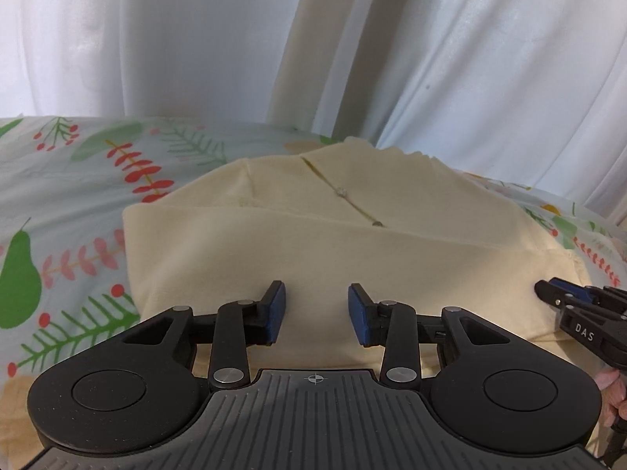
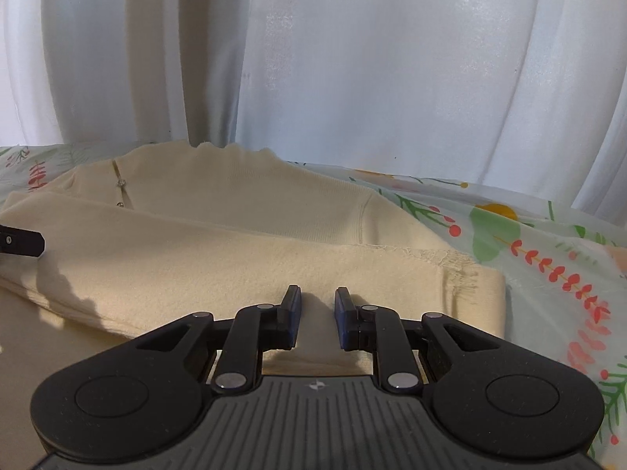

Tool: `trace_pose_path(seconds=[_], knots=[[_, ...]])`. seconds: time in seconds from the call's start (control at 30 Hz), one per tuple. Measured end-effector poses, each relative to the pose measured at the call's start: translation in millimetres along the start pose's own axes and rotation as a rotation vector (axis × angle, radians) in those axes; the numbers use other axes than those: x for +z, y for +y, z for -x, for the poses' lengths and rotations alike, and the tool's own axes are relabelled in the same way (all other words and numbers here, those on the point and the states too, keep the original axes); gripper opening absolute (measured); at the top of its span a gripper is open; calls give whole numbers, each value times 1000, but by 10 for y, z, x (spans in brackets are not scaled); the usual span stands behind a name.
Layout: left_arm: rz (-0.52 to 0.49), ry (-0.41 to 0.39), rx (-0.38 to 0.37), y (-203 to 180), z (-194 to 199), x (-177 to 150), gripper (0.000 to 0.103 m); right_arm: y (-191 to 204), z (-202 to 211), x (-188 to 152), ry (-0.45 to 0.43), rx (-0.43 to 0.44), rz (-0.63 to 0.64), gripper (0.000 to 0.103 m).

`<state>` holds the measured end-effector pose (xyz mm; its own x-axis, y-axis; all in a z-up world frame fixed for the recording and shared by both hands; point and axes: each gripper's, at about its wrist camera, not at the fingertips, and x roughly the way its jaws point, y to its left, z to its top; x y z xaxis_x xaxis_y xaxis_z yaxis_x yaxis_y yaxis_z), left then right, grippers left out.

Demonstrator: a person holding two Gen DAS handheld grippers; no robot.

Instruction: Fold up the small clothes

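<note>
Cream sweater [image 1: 325,243], folded, lay on a sheet [image 1: 74,180] printed with leaves, berries and a pear, before white curtains [image 1: 196,39] at the far side. Showed a slit with two small studs [image 1: 343,192] near its far edge, a scalloped hem at the far rim, and a folded-over panel lying across the near half, frayed at its right end in the right wrist view. Left gripper [image 1: 316,313] hung over the near part of the cloth, jaws moderately apart, blue pads [image 1: 277,309] clear of each other, nothing pinched between them. Right gripper [image 2: 316,313] hung over the near right part of the same cloth, jaws narrow but parted, a small ridge of fabric showing in the gap; could not tell whether the pads pressed on it. Seen from the left wrist view, the right gripper sat just right of the left one, low over the sweater's right edge.
</note>
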<state>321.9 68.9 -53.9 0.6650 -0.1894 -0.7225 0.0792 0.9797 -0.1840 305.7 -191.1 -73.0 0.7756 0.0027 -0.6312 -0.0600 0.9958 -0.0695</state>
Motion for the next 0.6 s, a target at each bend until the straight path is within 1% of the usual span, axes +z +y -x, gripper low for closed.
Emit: trace_pose_path(seconds=[0.13, 0.23, 0.3, 0.37, 0.43, 0.5, 0.53, 0.6], knots=[[56, -27, 4, 100, -66, 63, 40, -80, -106, 54, -18, -4, -3, 18], [39, -36, 11, 99, -85, 82, 40, -119, -125, 59, -27, 8, -19, 18], [31, -25, 22, 69, -40, 79, 40, -136, -91, 53, -28, 17, -45, 19], [34, -11, 18, 43, 65, 63, 41, -163, 5, 60, -7, 41, -99, 22], [34, -13, -15, 27, 199, -6, 49, -183, 158, 13, 3, 81, -140, 26], [20, -2, -32, 21, 243, -69, 51, -182, 301, -88, 6, 121, -169, 35], [13, 12, -21, 20, 226, -97, 51, -152, 338, -150, 19, 122, -140, 35], [9, 22, 2, 38, 172, -133, 50, -50, 347, -252, 19, 56, -27, 35]])
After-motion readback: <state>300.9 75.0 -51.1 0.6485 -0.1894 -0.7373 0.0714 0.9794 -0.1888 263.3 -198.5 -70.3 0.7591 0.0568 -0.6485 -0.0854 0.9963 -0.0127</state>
